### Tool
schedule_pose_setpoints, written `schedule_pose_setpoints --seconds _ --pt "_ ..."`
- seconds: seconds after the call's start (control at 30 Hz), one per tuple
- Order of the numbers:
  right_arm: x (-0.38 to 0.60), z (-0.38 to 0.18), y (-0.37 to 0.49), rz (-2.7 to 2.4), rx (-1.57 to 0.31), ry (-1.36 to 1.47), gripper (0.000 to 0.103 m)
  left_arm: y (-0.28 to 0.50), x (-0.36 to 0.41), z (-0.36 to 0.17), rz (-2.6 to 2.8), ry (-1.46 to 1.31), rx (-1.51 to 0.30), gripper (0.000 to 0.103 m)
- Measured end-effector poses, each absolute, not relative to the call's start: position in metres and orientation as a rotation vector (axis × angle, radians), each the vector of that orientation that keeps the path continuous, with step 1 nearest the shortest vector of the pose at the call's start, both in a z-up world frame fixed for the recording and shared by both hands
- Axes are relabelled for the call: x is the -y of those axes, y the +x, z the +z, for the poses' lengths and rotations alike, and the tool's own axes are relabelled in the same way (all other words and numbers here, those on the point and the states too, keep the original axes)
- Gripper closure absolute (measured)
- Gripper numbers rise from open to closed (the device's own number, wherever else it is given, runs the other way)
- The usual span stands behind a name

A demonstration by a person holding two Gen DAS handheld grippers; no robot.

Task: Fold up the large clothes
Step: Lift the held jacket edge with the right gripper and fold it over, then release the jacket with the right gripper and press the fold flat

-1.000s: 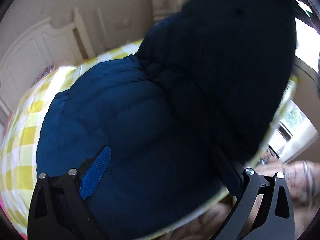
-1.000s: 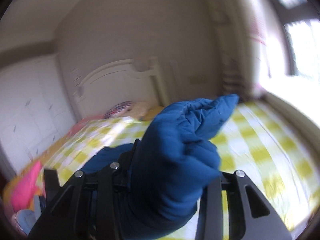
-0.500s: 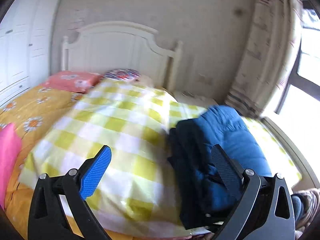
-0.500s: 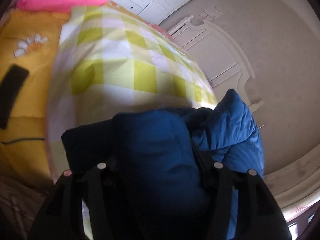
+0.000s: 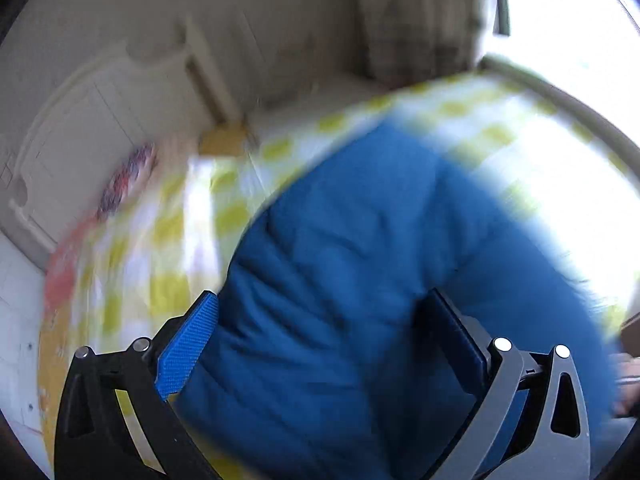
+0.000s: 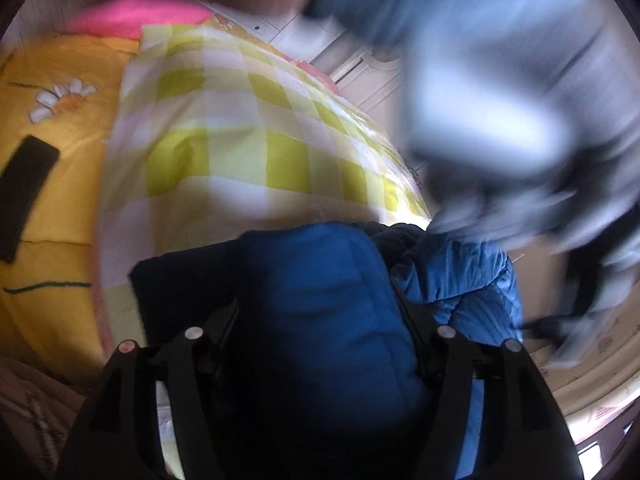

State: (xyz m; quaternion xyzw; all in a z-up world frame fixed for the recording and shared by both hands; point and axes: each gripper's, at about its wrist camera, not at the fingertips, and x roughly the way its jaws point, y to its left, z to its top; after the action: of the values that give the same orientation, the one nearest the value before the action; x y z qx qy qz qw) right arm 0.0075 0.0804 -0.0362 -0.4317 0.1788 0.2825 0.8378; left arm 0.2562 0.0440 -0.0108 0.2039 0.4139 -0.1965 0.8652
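Blue padded jacket (image 5: 360,280), no readable label

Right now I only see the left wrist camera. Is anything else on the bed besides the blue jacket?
Observer: Yes. A flat black thing lies on the yellow sheet, away from the jacket.
Operator: Does the sheet have pictures?
Observer: A white daisy is printed on it.
Operator: What's the other hand-held gripper doing?
Observer: The right hand-held gripper has a thick fold of the jacket between its fingers, and its jaws are opening.
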Motion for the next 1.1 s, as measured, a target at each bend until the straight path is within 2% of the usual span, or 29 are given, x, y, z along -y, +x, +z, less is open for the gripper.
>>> schedule_pose_setpoints --seconds 0.1,0.2,0.33,0.47,0.53,0.6,0.67,0.77,0.83,0.87,1.0,1.1 --pt "-0.056 -0.011 0.004 0.760 -0.462 -0.759 0.025 0.276 -0.081 -0.048 -0.530 0.147 -0.933 0.004" --pt "-0.017 0.022 -0.002 0.917 -0.477 -0.549 0.026 0.267 -0.097 -0.055 -0.448 0.127 -0.854 0.004" --pt "0.047 0.067 0.002 0.932 -0.403 -0.371 0.026 0.261 -0.115 -0.064 -0.428 0.021 -0.796 0.004" --pt "0.103 0.092 0.065 0.751 -0.390 -0.305 0.027 0.259 -0.124 -0.063 -0.421 0.008 -0.778 0.004" --pt "0.120 0.094 0.116 0.668 -0.432 -0.250 0.043 0.257 -0.124 -0.059 -0.418 0.010 -0.772 0.004" --pt "0.131 0.089 0.175 0.599 -0.496 -0.202 0.067 0.255 -0.126 -0.060 -0.418 0.004 -0.768 0.004" --pt "0.135 0.078 0.215 0.582 -0.548 -0.170 0.080 0.250 -0.128 -0.060 -0.416 0.001 -0.764 0.004" --pt "0.128 0.048 0.275 0.567 -0.643 -0.139 0.081 0.248 -0.129 -0.059 -0.407 0.003 -0.754 0.004" --pt "0.105 -0.002 0.312 0.566 -0.841 -0.193 0.081 0.246 -0.129 -0.058 -0.389 0.004 -0.737 0.004" --pt "0.096 -0.018 0.319 0.569 -0.840 -0.199 0.081 0.244 -0.131 -0.057 -0.352 0.002 -0.723 0.004" --pt "0.086 -0.010 0.319 0.583 -0.840 -0.289 0.080 0.245 -0.138 -0.059 -0.348 -0.025 -0.720 0.004" --pt "0.111 0.019 0.317 0.566 -0.776 -0.160 0.080 0.244 -0.138 -0.058 -0.346 -0.021 -0.715 0.004"
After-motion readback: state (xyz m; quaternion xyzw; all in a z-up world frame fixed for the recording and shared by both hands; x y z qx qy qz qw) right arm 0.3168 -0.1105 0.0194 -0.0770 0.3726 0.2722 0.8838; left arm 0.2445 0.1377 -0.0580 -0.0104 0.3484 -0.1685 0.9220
